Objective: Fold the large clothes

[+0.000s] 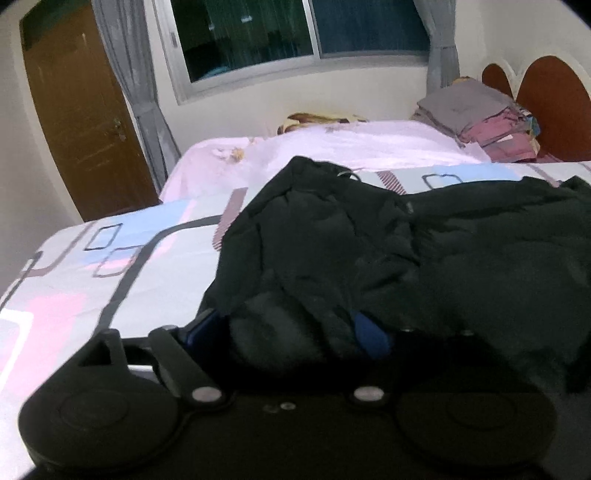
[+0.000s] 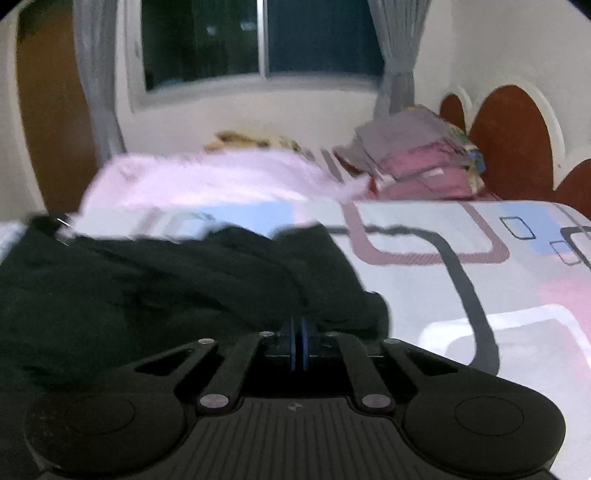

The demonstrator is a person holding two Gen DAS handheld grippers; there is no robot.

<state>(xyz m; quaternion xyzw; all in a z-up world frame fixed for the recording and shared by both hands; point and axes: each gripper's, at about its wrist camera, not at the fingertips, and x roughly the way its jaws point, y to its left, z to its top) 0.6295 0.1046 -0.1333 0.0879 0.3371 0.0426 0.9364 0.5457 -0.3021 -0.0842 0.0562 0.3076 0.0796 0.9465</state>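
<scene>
Item: black garment (image 1: 388,240), large, dark, crumpled; lying in a loose heap on the patterned bedsheet (image 1: 122,266) of a bed; its folds run across the middle of the bed from the left view's centre to its right edge; a small metal ring shows at its far top edge.

Left gripper (image 1: 291,328): jaws spread wide; blue pads visible at either side, one (image 1: 207,325) at the garment's near left hem, the other partly buried under cloth; a bunched lobe of the garment sits between the fingers and spills over the right one; whether the pads press on it cannot be told.

Right gripper (image 2: 298,343): blue pads pressed together, almost touching; the near right edge of the black garment is gathered down to their tips, apparently pinched there; the bulk of the cloth spreads away to the left of this gripper, bare sheet to its right; view blurred.

Surroundings: pink cover (image 1: 332,147) behind the garment; stack of folded clothes (image 1: 491,122), grey over maroon, at the far right by the brown headboard (image 1: 554,107); window (image 1: 295,33) with grey curtains; brown door (image 1: 81,114) at left.
</scene>
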